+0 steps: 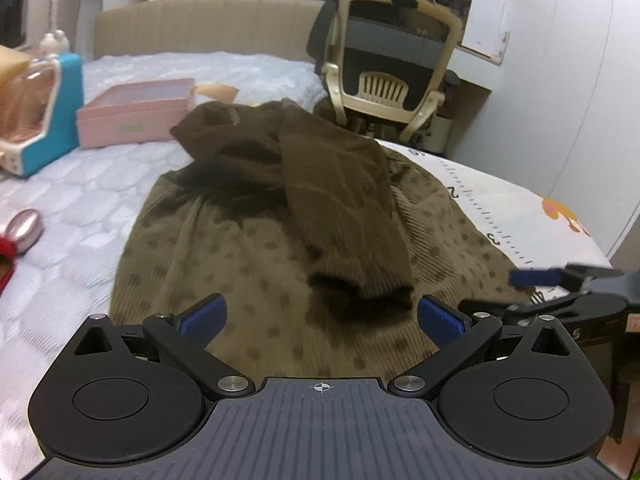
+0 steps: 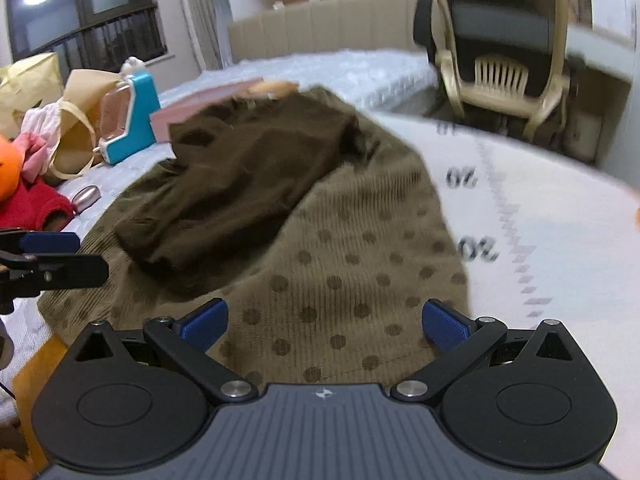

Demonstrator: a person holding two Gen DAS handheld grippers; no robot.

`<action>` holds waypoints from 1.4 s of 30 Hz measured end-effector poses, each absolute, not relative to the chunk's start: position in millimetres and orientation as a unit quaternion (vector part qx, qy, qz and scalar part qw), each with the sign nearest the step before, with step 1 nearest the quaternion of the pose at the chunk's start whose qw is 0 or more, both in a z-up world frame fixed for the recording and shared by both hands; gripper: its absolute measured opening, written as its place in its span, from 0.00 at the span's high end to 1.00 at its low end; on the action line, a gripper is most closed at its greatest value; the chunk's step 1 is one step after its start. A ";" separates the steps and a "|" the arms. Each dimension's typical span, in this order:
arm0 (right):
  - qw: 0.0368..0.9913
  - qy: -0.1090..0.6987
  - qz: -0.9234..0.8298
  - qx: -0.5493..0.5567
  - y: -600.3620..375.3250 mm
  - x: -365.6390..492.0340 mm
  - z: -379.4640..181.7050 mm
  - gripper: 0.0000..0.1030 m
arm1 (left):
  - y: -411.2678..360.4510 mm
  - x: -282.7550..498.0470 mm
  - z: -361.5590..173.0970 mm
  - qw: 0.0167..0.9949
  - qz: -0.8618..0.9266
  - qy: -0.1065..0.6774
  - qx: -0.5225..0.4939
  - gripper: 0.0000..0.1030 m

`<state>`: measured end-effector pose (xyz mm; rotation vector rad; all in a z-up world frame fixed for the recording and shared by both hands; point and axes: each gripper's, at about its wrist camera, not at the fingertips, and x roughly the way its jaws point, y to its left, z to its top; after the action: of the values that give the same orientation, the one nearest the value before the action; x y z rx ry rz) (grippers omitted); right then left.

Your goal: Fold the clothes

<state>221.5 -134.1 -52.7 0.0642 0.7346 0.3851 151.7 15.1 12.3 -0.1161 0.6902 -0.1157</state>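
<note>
With a dark sleeve [image 1: 344,200] lying across the dotted garment [image 2: 340,280], I hold both grippers [image 1: 322,316] [image 2: 324,320] wide apart, gripping nothing, above its near hem.

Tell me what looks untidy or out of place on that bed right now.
The brown garment is only half folded: its dark sleeve lies slanted across the dotted body, and the collar end is bunched. A pink box and a blue toy crowd the mattress beside it. Both tongs are open, holding nothing.
</note>
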 end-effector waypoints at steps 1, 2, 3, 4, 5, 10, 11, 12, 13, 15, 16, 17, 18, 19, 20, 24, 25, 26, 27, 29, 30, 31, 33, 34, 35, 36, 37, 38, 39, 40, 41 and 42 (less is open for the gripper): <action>0.916 0.354 0.187 0.037 -134.7 222.5 -54.7 0.00 | 15.8 158.4 9.1 0.936 -0.058 0.343 -0.057 0.00; 0.918 0.349 0.186 0.041 -135.2 222.6 -56.0 0.00 | 17.7 164.4 4.3 0.933 -0.059 0.351 -0.062 0.00; 0.917 0.350 0.185 0.044 -135.3 223.6 -56.4 0.00 | 19.6 170.5 -0.5 0.929 -0.059 0.359 -0.067 0.00; 0.916 0.355 0.184 0.043 -134.8 224.7 -56.1 0.00 | 21.6 176.5 -5.5 0.925 -0.059 0.367 -0.073 0.00; 0.914 0.361 0.182 0.045 -134.4 226.6 -55.7 0.00 | 23.8 181.8 -11.2 0.919 -0.062 0.379 -0.087 0.00; 0.897 0.392 0.202 0.026 -132.5 238.8 -48.9 0.00 | 28.8 187.1 -24.0 0.911 -0.074 0.392 -0.103 0.00; 0.894 0.394 0.212 0.027 -133.9 242.4 -46.5 0.00 | 29.5 187.5 -24.5 0.910 -0.077 0.394 -0.101 0.00; 0.890 0.397 0.222 0.028 -135.3 246.0 -44.1 0.00 | 30.7 188.1 -24.1 0.908 -0.082 0.399 -0.100 0.00; 0.894 0.383 0.230 0.019 -134.5 249.7 -38.3 0.00 | 31.8 188.8 -23.5 0.905 -0.088 0.404 -0.097 0.00; 0.905 0.348 0.244 -0.004 -132.0 257.2 -25.3 0.00 | 33.7 193.1 -19.7 0.895 -0.108 0.425 -0.085 0.00; 0.913 0.327 0.241 -0.026 -128.6 264.3 -17.6 0.00 | 38.9 196.6 -14.5 0.884 -0.124 0.441 -0.096 0.00; 0.921 0.307 0.236 -0.050 -124.8 272.1 -9.8 0.00 | 47.1 199.2 -7.6 0.876 -0.146 0.443 -0.122 0.00; 0.925 0.291 0.233 -0.067 -121.2 282.8 -3.4 0.02 | 57.7 201.1 1.7 0.875 -0.170 0.428 -0.151 0.00; 0.928 0.285 0.230 -0.074 -117.7 297.9 0.4 0.07 | 69.8 204.5 14.3 0.881 -0.183 0.401 -0.174 0.00; 0.929 0.280 0.227 -0.078 -114.1 313.8 3.7 0.08 | 78.2 209.8 23.9 0.890 -0.178 0.380 -0.180 0.00; 0.935 0.283 0.208 -0.039 -94.6 381.5 -0.8 0.11 | 113.9 266.3 37.4 0.928 -0.096 0.319 -0.164 0.00; 0.939 0.280 0.199 -0.030 -89.2 395.5 -5.2 0.11 | 122.4 282.2 38.0 0.935 -0.076 0.307 -0.160 0.00; 0.940 0.282 0.191 -0.019 -83.9 409.4 -11.3 0.11 | 127.0 299.7 32.1 0.935 -0.069 0.310 -0.160 0.00; 0.938 0.292 0.185 -0.009 -79.7 422.8 -19.2 0.11 | 130.9 316.9 24.3 0.931 -0.065 0.319 -0.163 0.00; 0.932 0.312 0.186 0.003 -73.6 437.6 -31.7 0.11 | 135.8 347.7 3.2 0.921 -0.052 0.352 -0.162 0.00; 0.927 0.320 0.193 0.005 -71.8 436.9 -35.1 0.21 | 137.1 357.6 -7.6 0.913 -0.052 0.369 -0.169 0.00; 0.923 0.328 0.201 0.007 -69.9 436.1 -38.5 0.31 | 137.4 362.2 -17.4 0.902 -0.060 0.386 -0.186 0.00; 0.914 0.344 0.216 0.011 -66.2 434.6 -45.2 0.55 | 130.7 349.0 -16.6 0.895 -0.083 0.392 -0.198 0.00; 0.909 0.352 0.223 0.013 -64.4 433.9 -48.6 0.67 | 127.3 342.4 -16.1 0.891 -0.094 0.395 -0.204 0.00; 0.906 0.356 0.231 0.013 -66.2 426.0 -46.1 0.70 | 124.0 335.8 -15.7 0.887 -0.106 0.398 -0.209 0.00; 0.903 0.359 0.238 0.014 -68.7 416.5 -42.4 0.75 | 120.6 329.2 -15.3 0.883 -0.117 0.401 -0.215 0.00; 0.900 0.361 0.243 0.009 -72.9 404.5 -40.1 0.76 | 117.3 322.6 -14.9 0.879 -0.128 0.403 -0.221 0.01; 0.898 0.364 0.248 0.004 -77.5 391.9 -38.2 0.76 | 113.9 316.0 -14.5 0.874 -0.140 0.406 -0.226 0.02; 0.895 0.366 0.253 -0.001 -82.0 379.3 -36.2 0.77 | 110.5 309.4 -14.1 0.870 -0.151 0.408 -0.232 0.02; 0.892 0.372 0.258 -0.003 -89.2 363.1 -35.5 0.77 | 106.4 301.4 -13.4 0.865 -0.163 0.411 -0.236 0.03; 0.888 0.377 0.262 -0.005 -97.6 347.7 -34.0 0.77 | 97.7 286.1 -11.2 0.862 -0.179 0.415 -0.231 0.03; 0.885 0.381 0.268 -0.011 -106.0 330.7 -32.6 0.77 | 89.1 270.7 -9.1 0.858 -0.194 0.419 -0.226 0.03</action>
<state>330.7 -106.0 -32.6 -0.0237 0.7926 0.5566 270.7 89.1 -9.1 -0.4749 0.8799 -0.4073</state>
